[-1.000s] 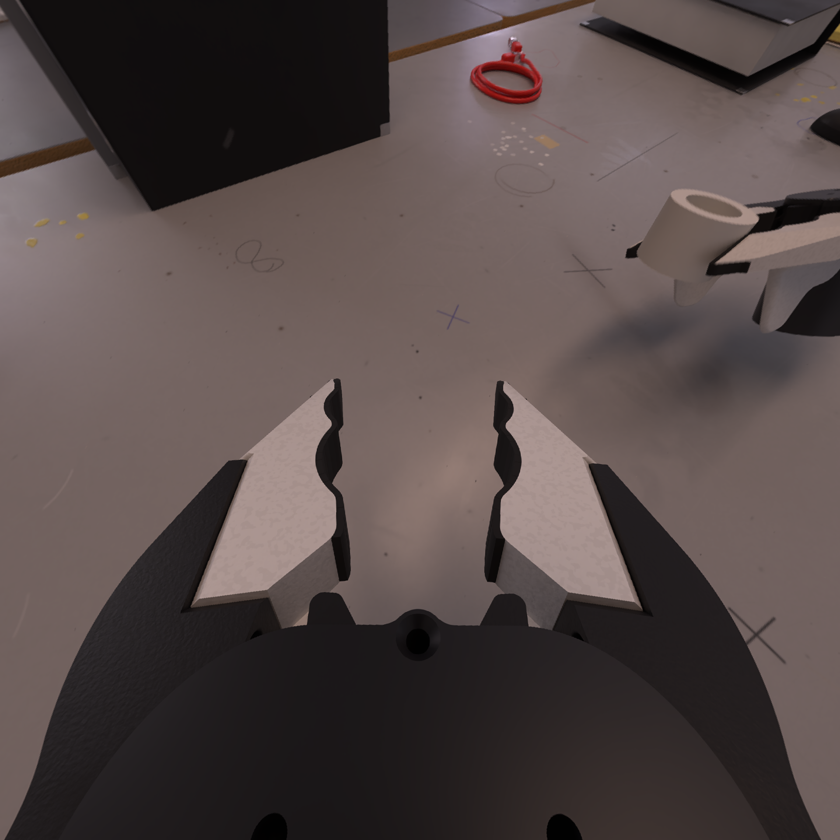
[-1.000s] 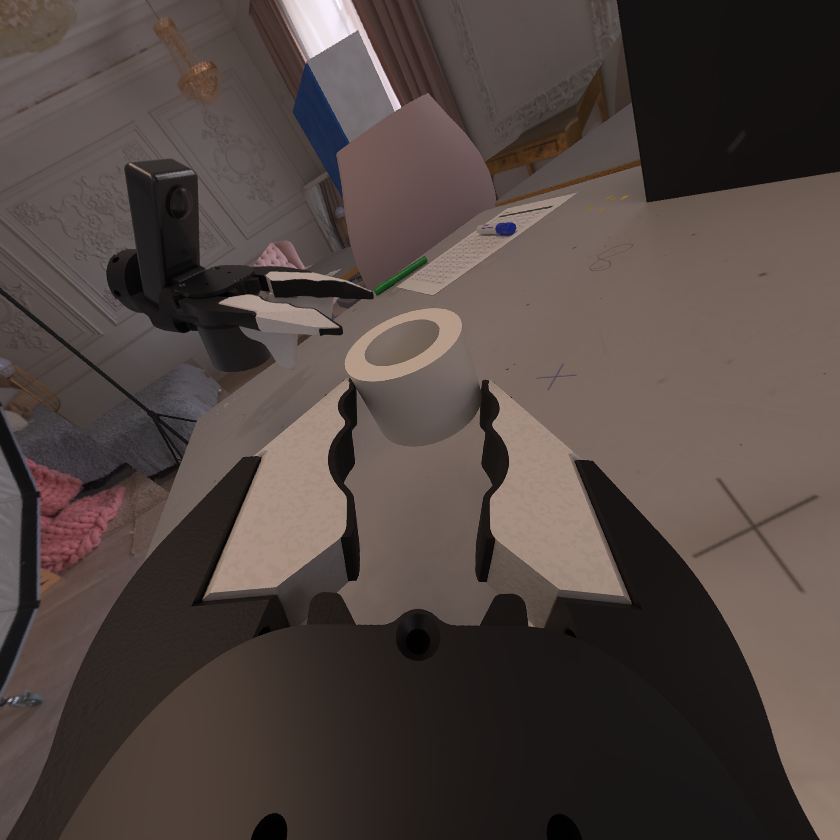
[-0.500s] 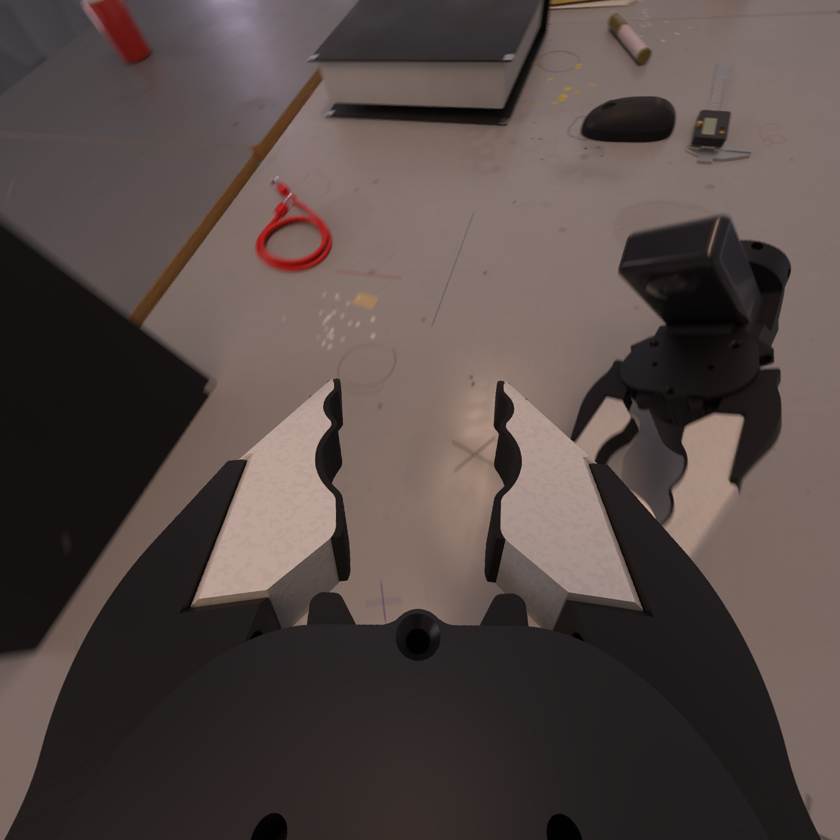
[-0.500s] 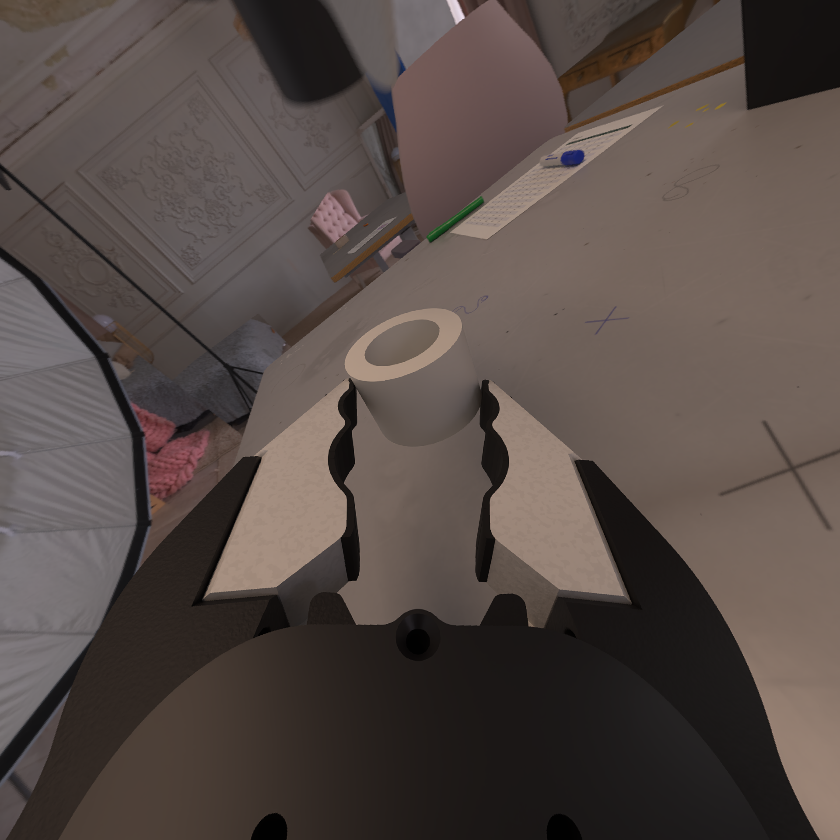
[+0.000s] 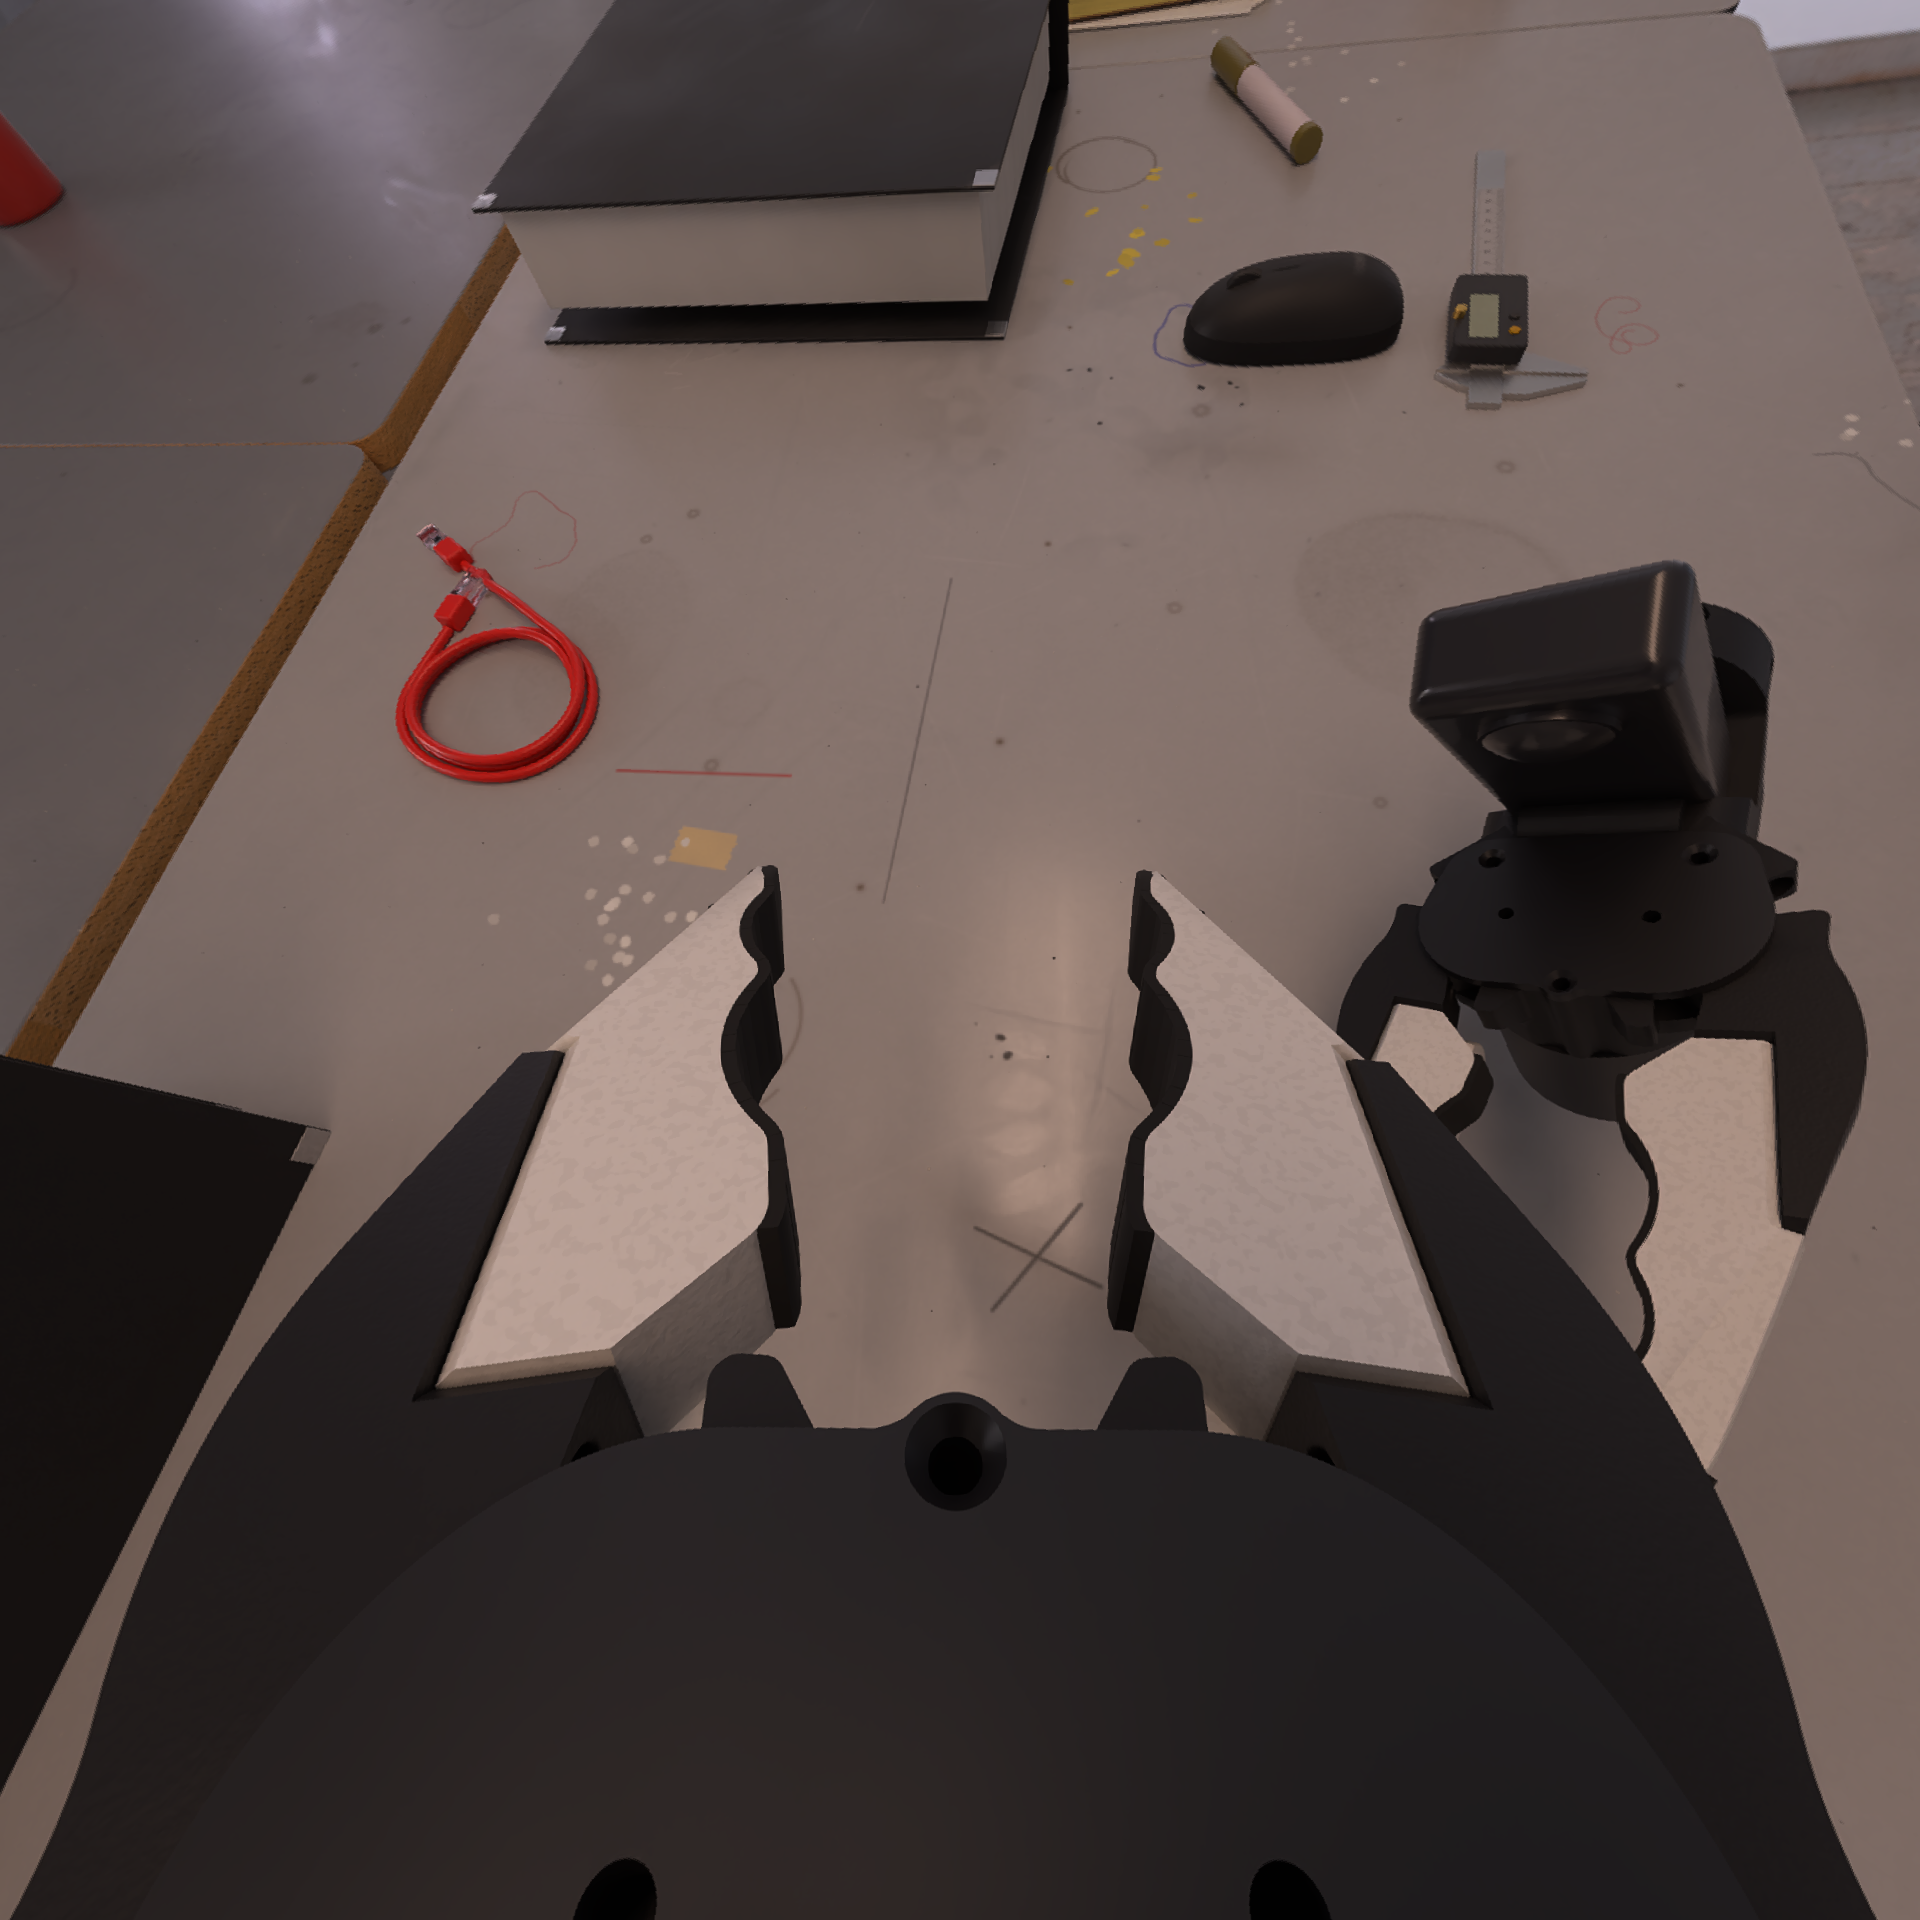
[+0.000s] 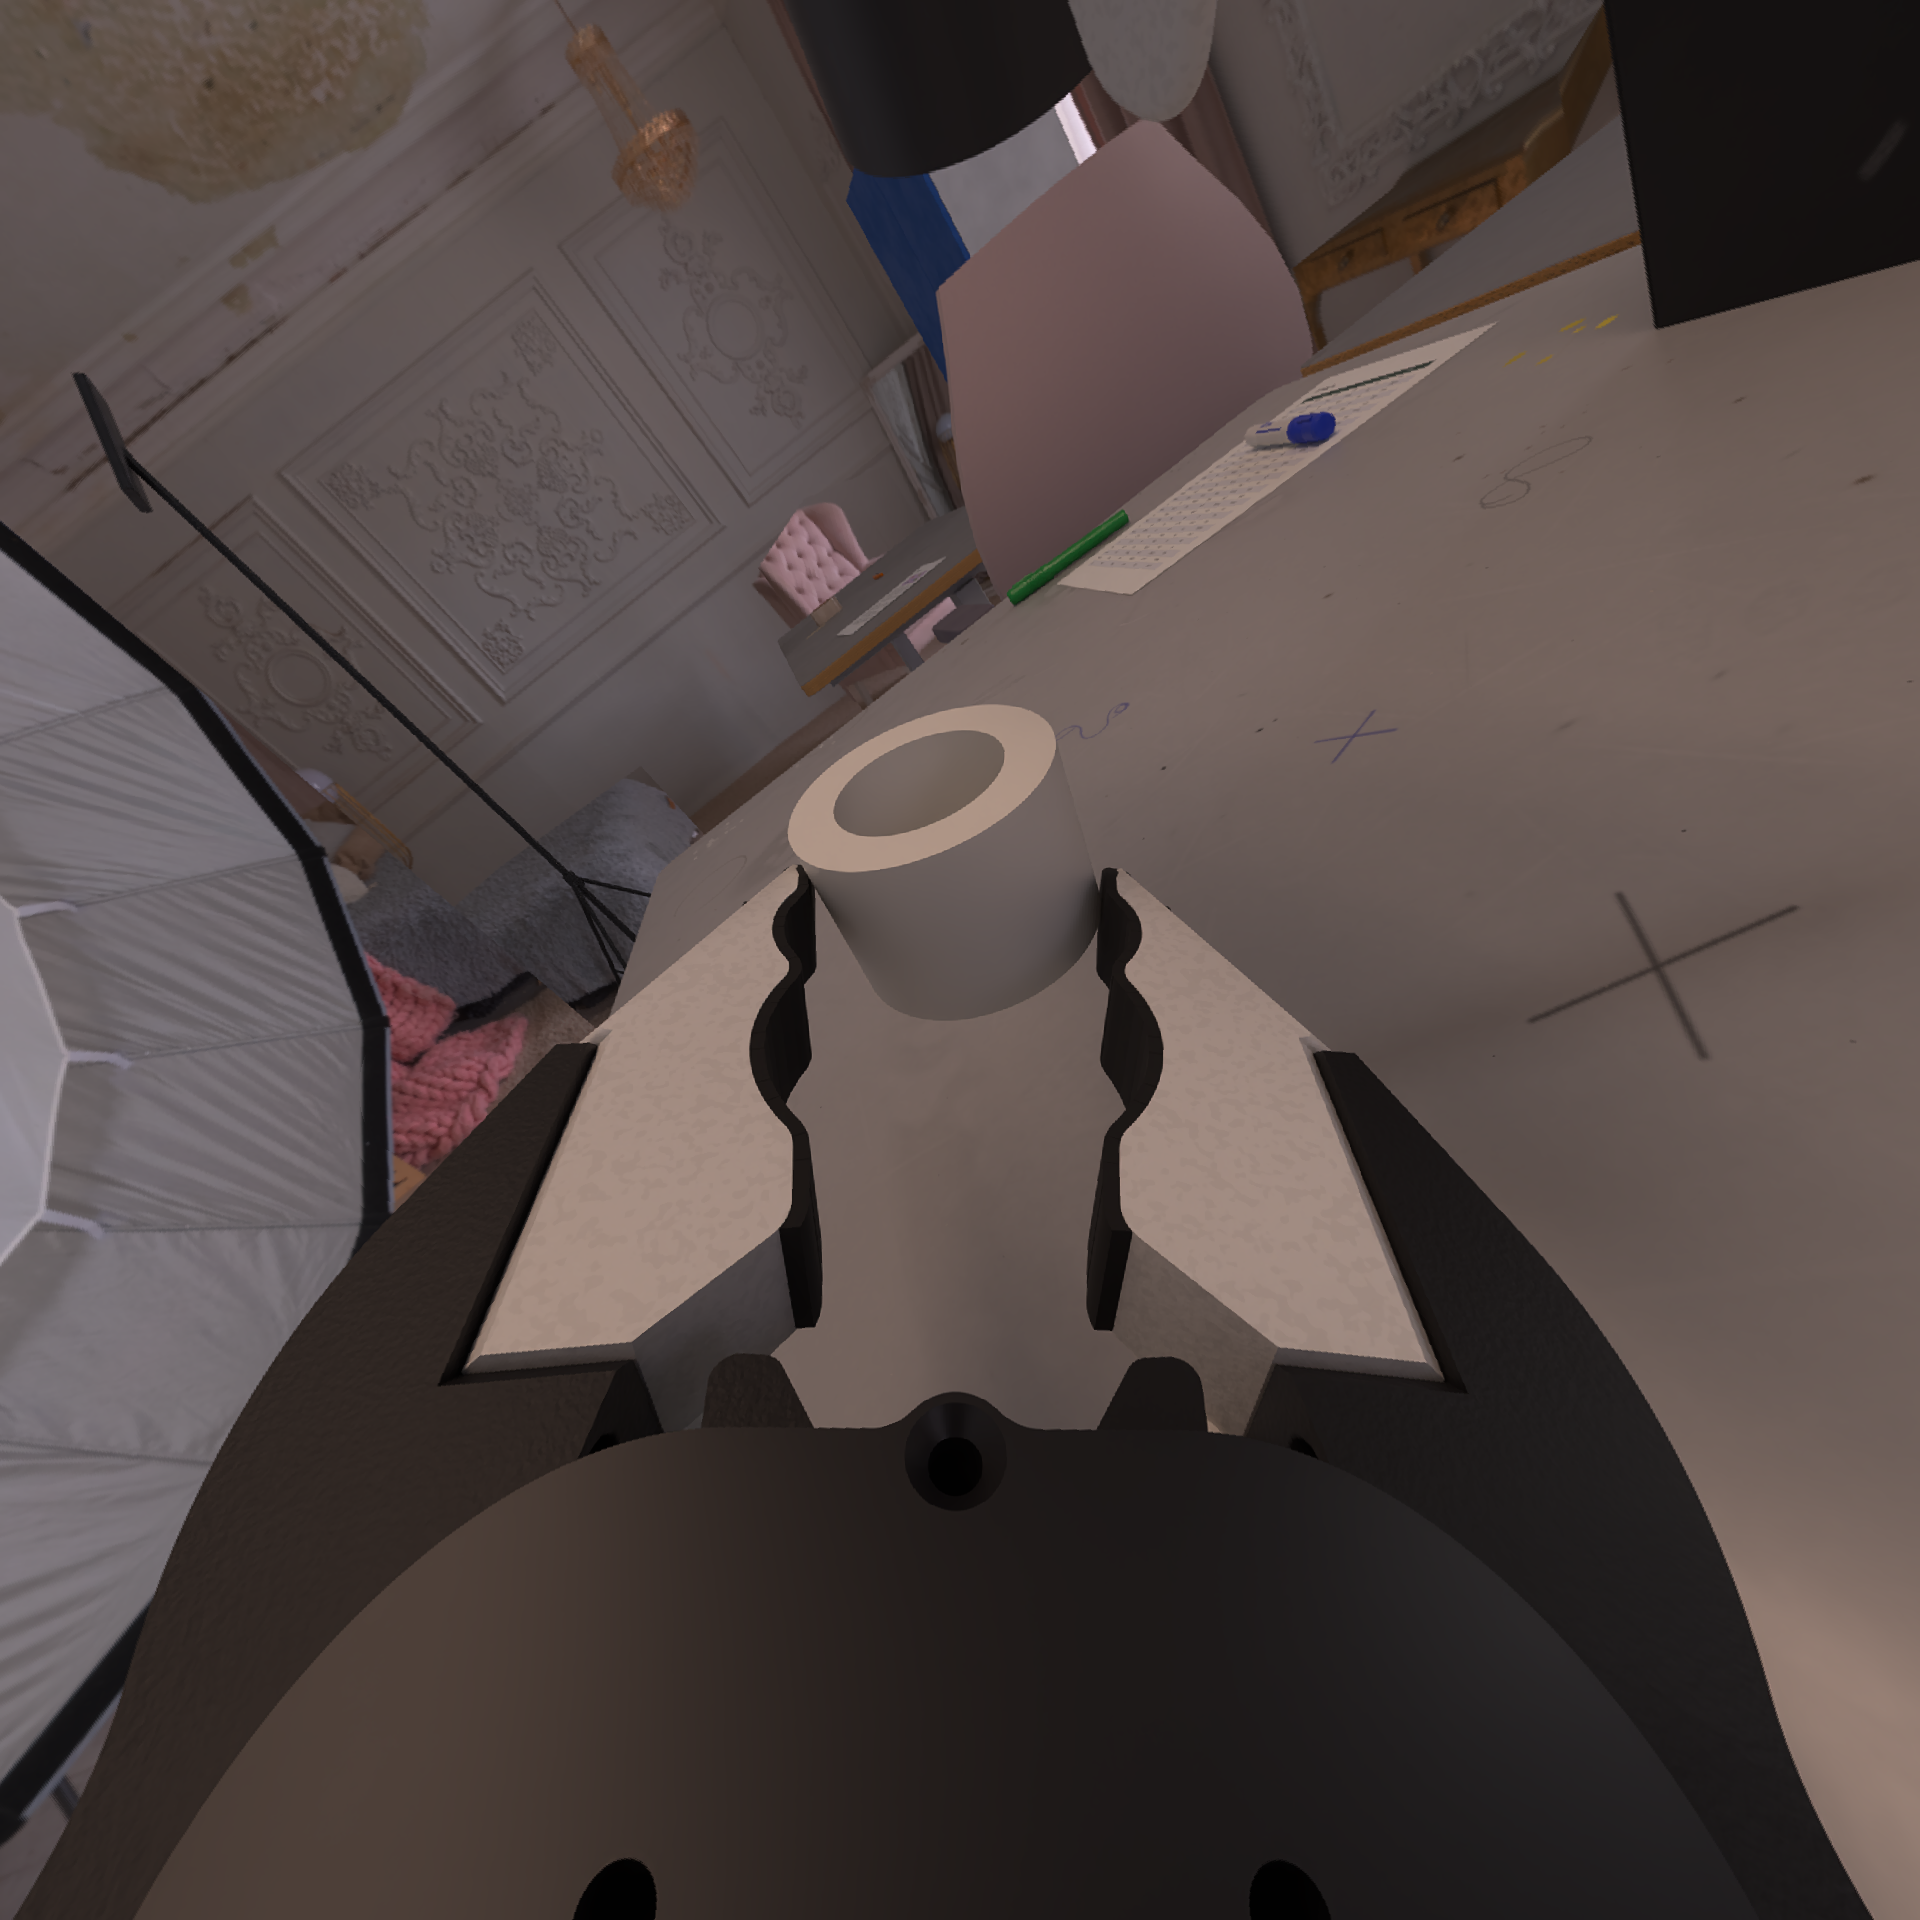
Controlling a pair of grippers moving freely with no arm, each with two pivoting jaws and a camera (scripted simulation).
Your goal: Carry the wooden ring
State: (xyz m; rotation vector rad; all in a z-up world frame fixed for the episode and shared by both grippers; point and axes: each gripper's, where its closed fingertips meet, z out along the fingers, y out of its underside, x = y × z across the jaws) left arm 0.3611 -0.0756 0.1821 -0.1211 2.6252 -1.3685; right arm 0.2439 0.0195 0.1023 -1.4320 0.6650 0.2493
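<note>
Right wrist view: right gripper grips the wooden ring by its side wall at the fingertips, bore facing up, above the table. A printed sheet lies far off with a blue-capped item on it and a green marker beside it; its print is too small to read. Left wrist view: left gripper is spread and empty over the table. A caliper shows an illegible display beside a black mouse.

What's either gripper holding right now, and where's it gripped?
The right gripper pinches the wooden ring by its outer wall, at the fingertips. The left gripper holds nothing.
</note>
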